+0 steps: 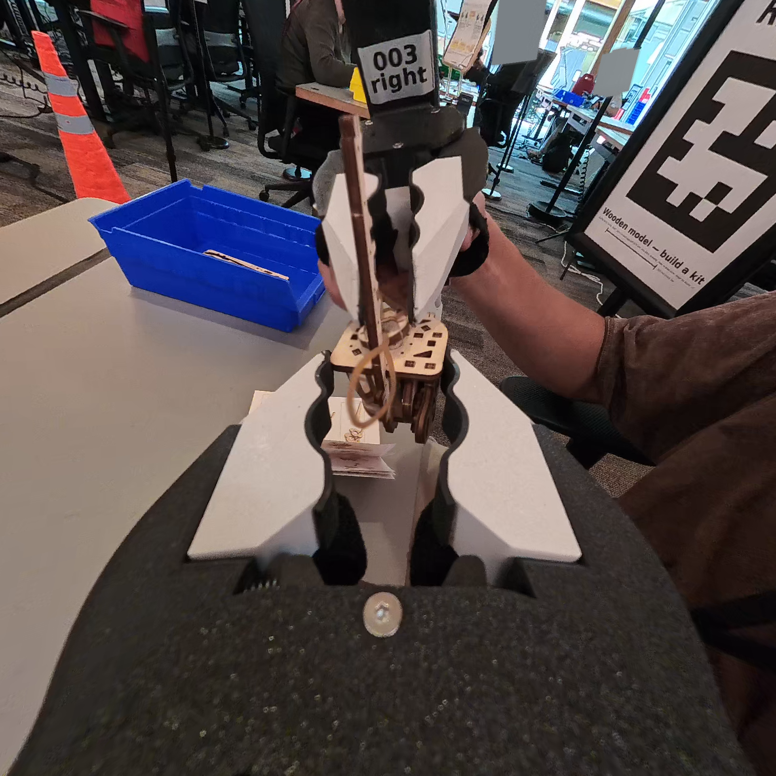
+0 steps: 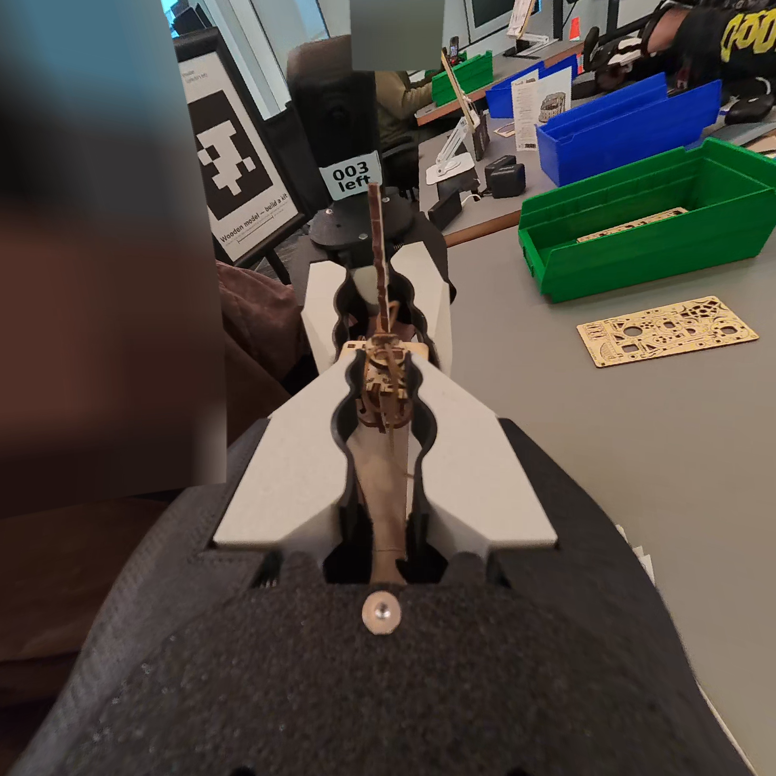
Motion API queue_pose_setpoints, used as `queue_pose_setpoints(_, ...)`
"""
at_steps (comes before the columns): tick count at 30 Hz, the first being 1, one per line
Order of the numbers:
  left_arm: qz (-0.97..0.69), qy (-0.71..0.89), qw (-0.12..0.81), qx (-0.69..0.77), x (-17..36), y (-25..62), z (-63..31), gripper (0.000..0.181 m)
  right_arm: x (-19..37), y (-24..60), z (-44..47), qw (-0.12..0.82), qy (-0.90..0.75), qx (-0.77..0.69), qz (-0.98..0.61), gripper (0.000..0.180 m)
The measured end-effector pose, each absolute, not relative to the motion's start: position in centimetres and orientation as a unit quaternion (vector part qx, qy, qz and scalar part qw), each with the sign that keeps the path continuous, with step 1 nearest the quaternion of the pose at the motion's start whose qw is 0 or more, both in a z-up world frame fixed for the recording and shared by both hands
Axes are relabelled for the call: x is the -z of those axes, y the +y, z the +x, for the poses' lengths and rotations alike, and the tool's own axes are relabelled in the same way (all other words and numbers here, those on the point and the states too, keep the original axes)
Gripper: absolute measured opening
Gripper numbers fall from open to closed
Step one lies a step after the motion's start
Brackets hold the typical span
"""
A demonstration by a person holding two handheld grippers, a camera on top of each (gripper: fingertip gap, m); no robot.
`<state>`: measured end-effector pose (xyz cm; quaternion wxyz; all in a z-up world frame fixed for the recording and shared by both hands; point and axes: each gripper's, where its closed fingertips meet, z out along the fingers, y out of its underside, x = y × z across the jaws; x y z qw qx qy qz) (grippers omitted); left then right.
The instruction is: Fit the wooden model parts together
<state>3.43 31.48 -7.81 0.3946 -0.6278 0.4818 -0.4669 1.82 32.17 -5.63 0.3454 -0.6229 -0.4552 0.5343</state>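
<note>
The wooden model (image 1: 420,357), a pale perforated plate over dark gear parts, sits between the tips of my left gripper (image 1: 386,365), which is shut on it above the table edge. My right gripper (image 1: 388,313) comes down from above, shut on the model's top. A long wooden strip (image 1: 357,210) rises from the model beside one right finger. A tan rubber band (image 1: 357,386) hangs from it. In the right wrist view my right gripper (image 2: 384,361) closes around the model (image 2: 382,382). The strip (image 2: 377,243) stands upright, and the left gripper (image 2: 384,342) faces me.
A blue bin (image 1: 168,247) holding a wooden sheet stands on the grey table (image 1: 105,399), with a folded booklet (image 1: 361,457) below the model. A green bin (image 2: 630,268) and a punched wooden parts sheet (image 2: 667,329) lie to the right. An orange cone (image 1: 79,126) and a sign board (image 1: 693,168) stand behind. The tips of both grippers are at nearly the same place.
</note>
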Motion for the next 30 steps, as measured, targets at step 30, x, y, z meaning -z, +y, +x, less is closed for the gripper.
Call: queue_pose_setpoints(30, -0.637, 0.480, 0.390, 0.461, 7.95, 31.63, 3.37, 0.049, 5.12, 32.10, 2.37, 0.370, -0.476, -0.499, -0.622, 0.001)
